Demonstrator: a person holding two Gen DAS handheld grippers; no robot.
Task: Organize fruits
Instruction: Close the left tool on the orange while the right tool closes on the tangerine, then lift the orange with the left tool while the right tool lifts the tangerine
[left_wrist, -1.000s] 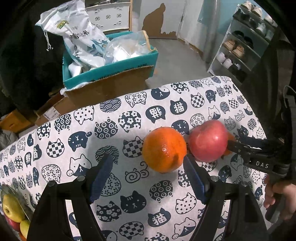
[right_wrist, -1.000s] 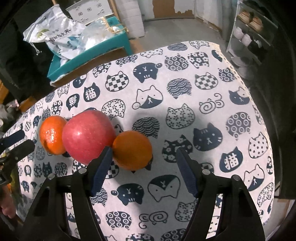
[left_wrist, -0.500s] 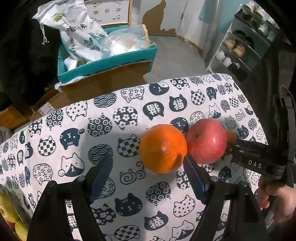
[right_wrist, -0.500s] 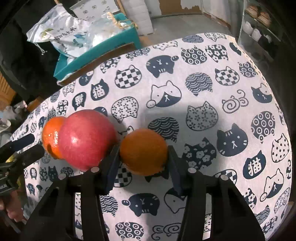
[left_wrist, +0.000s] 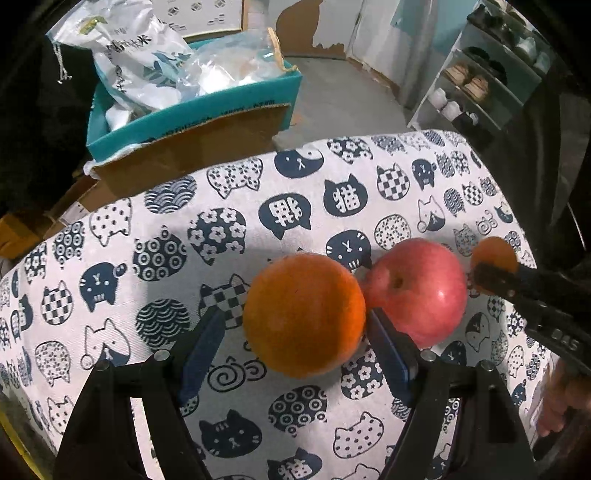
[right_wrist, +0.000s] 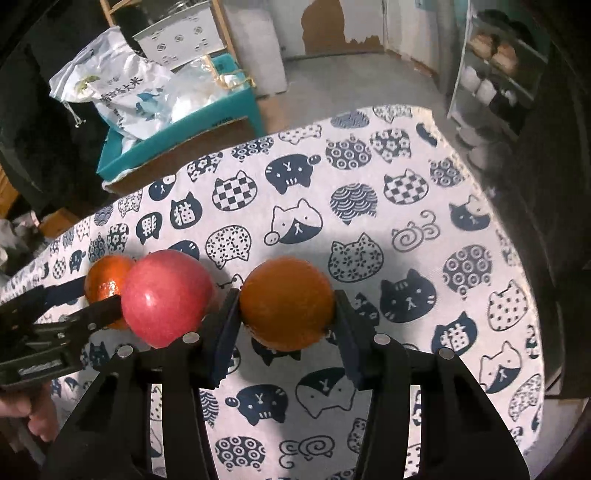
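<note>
Three fruits lie in a row on the cat-print tablecloth: an orange, a red apple and a second orange. My left gripper is open around the first orange. Its right pad is close against the fruit and its left pad stands apart. My right gripper is shut on the second orange, both pads pressed to its sides. The apple sits between the two, touching the left orange. In the left wrist view the right-hand orange is half hidden behind a black finger.
Behind the table's far edge stands a teal cardboard box filled with plastic bags. A shoe rack stands at the right on the grey floor. A hand holds the right tool; the tablecloth extends right.
My right gripper has shut on the right orange. The left gripper has moved down and forward, so the left orange now lies further in between its fingers.
</note>
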